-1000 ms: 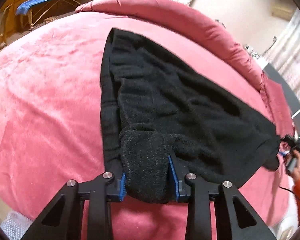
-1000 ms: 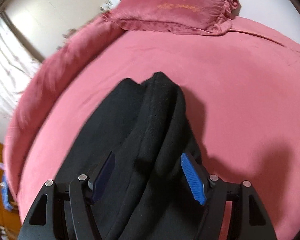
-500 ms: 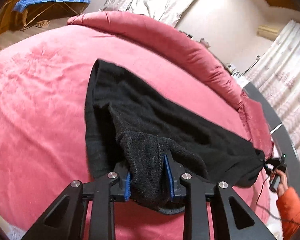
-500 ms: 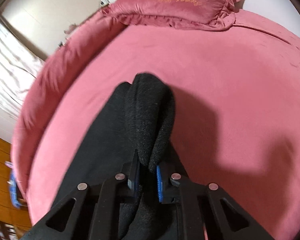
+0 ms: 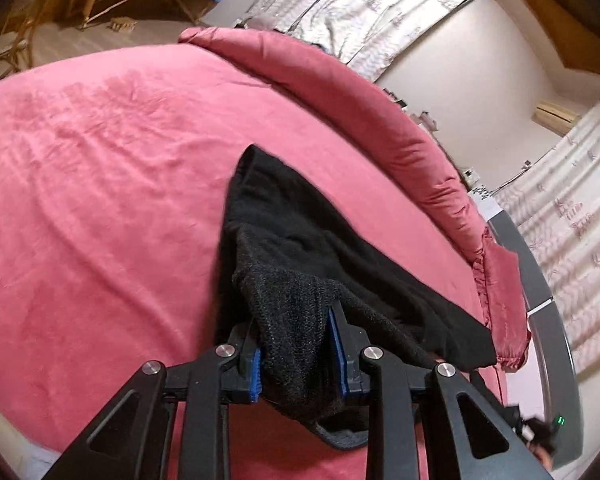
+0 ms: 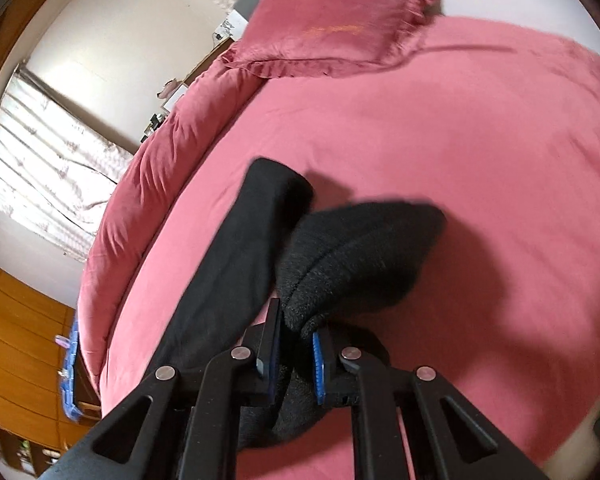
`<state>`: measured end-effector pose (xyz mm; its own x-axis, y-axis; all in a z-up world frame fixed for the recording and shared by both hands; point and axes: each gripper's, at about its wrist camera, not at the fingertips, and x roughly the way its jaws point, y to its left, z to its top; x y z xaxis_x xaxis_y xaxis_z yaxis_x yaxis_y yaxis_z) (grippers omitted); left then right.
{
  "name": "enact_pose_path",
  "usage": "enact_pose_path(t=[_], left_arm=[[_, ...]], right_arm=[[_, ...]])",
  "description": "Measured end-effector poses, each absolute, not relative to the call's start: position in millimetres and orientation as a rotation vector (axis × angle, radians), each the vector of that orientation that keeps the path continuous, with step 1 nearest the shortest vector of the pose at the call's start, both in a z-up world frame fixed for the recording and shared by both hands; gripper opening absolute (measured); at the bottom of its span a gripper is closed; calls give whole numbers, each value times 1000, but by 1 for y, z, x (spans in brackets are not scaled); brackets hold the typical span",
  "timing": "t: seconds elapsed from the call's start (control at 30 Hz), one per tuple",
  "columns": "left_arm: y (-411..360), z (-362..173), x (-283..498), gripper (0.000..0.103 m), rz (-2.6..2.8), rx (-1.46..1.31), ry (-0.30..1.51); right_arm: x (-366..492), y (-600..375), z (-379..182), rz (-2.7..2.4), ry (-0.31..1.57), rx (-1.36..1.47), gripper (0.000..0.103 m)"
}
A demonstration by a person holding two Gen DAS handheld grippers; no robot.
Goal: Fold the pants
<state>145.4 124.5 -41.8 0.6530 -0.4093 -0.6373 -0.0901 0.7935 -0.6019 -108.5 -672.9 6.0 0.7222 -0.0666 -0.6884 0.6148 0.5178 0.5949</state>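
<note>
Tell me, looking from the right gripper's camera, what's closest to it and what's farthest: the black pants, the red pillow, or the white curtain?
1. Black pants: clamped in the right gripper.
2. Red pillow: ahead, at the bed's far end.
3. White curtain: far left, beyond the bed.

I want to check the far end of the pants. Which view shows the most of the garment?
The left wrist view: the pants stretch from the left gripper across the bed. The right wrist view shows only bunched fabric at the right gripper.

Pants (image 5: 300, 240) on bed (image 5: 100, 200), pillow (image 6: 340, 36) behind, bolster (image 6: 160, 160) left.
</note>
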Motion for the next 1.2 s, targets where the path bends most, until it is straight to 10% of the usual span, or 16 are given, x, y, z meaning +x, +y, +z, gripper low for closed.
enact_pose_path(t=[0.23, 0.6, 0.73, 0.8, 0.87, 1.2], left_arm=[[132, -75, 136, 30, -164, -663, 971], [126, -99, 137, 68, -110, -644, 1063], [119, -105, 142, 52, -68, -587, 1104], [114, -103, 144, 39, -52, -541, 1098], [102, -93, 143, 34, -43, -457, 1063], [101, -22, 125, 29, -164, -453, 924]], right_arm=[[-186, -663, -69, -449, 717, 1097, 27], [-168, -743, -40, -504, 693, 984, 66], [-123, -770, -53, -536, 814, 937, 66], [-99, -778, -65, -505, 855, 936, 61], [-87, -778, -70, -483, 876, 942, 13], [-142, -780, 72, -468, 563, 800, 8]])
